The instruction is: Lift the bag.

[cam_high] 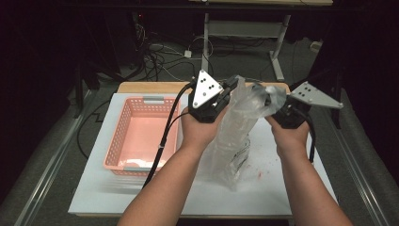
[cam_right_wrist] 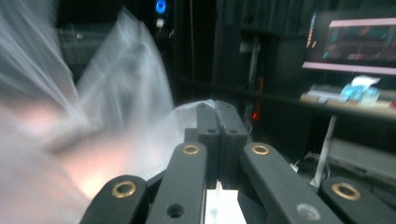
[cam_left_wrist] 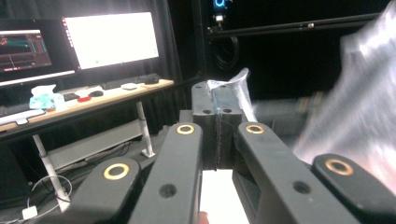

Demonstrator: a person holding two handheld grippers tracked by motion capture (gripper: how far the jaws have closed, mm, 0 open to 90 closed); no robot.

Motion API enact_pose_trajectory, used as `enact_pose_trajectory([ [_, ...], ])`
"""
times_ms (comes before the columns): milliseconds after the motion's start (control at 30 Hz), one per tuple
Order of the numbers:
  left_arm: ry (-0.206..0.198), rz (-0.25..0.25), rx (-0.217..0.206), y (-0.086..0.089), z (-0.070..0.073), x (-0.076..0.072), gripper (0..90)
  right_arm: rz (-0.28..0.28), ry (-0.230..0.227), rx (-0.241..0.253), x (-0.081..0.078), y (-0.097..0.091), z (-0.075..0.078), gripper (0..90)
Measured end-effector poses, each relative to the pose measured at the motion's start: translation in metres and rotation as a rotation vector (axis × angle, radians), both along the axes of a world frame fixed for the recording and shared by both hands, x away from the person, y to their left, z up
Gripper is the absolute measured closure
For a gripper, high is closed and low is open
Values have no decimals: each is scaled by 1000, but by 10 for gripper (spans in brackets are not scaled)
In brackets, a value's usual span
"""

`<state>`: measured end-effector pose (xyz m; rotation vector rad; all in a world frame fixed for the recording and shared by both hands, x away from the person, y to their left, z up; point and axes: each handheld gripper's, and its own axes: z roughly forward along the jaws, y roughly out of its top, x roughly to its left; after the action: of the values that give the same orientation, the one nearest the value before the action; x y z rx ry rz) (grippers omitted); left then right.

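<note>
A clear plastic bag (cam_high: 237, 129) hangs between my two grippers above the white table top (cam_high: 108, 188), its lower end still resting on the table. My left gripper (cam_high: 229, 88) is shut on the bag's upper left edge, and a sliver of plastic (cam_left_wrist: 233, 81) sticks out past its closed jaws. My right gripper (cam_high: 269, 100) is shut on the bag's upper right edge. Bag film (cam_right_wrist: 121, 84) billows blurred to the left of the right gripper (cam_right_wrist: 215, 109). The left gripper (cam_left_wrist: 215, 95) points level, away from the table.
A pink slotted basket (cam_high: 141, 136) sits on the left part of the table, with a cable (cam_high: 164, 136) draped over its right rim. Small red specks (cam_high: 259, 174) lie on the table near the bag. A desk with monitors (cam_left_wrist: 109, 39) stands beyond.
</note>
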<state>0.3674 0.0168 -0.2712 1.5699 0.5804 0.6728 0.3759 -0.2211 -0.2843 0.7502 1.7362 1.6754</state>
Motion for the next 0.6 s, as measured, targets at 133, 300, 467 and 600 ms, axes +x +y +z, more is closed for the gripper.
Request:
enact_pose_trajectory([
  [133,5,18,-2,4,2,6,885,-26,-73,34,-5,-9,29,900],
  [300,-30,45,-24,13,20,8,885,-44,-133,42,-11,-17,52,900],
  [467,-69,53,-24,13,38,7,885,-64,-94,26,-4,-20,40,900],
  [600,-74,43,-20,9,40,7,885,-74,-32,11,7,-21,15,900],
])
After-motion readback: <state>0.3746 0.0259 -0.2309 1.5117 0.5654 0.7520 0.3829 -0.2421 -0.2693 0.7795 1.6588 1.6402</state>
